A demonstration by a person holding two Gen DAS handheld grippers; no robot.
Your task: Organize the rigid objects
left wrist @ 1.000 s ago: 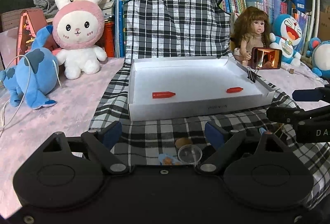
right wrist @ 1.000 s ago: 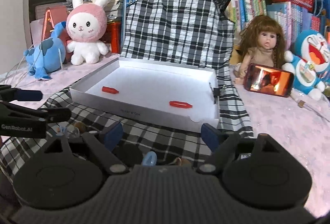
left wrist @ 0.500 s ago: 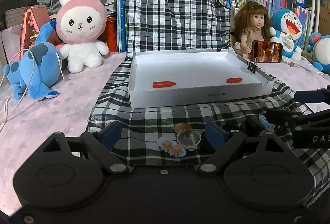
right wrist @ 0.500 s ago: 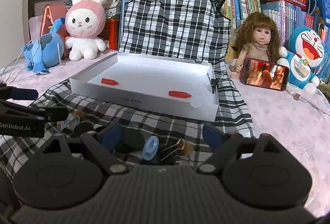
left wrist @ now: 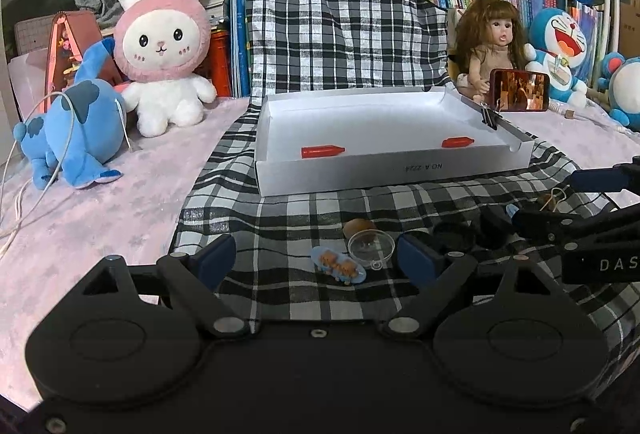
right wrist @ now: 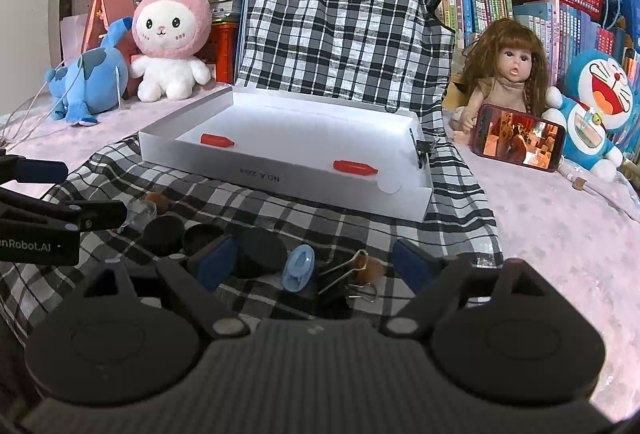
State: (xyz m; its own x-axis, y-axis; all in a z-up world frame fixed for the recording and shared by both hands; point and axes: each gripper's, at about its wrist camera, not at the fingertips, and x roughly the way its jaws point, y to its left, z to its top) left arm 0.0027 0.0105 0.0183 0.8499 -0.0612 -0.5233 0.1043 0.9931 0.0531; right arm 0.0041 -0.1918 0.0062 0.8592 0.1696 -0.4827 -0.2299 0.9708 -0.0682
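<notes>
Both pairs of blue-padded fingers stood wide and empty, the left gripper framing a small blue bear-printed clip and a clear plastic dome, the right gripper spread around a light blue clip, a wire binder clip and a black round cap, none of them pinched. Loose pieces lay scattered on the checked cloth in front of the white box, which sat further back on the cloth with only two red capsule-shaped pieces on its floor, one toward each front corner. Judging by that layout, the box served as the collecting tray and the low front wall faced the tools so pieces could be carried straight forward over it; most of the sorting appeared undone. More black caps and a brown nut-like piece waited between the two tools. Each tool was angled downward toward the cloth, low over the clutter, the two side by side with the right one's arm showing at the edge of the left view, a posture that suggested each was picking its next target. Plush toys, a doll and a propped phone lined the pink bedding behind, well clear of the work
</notes>
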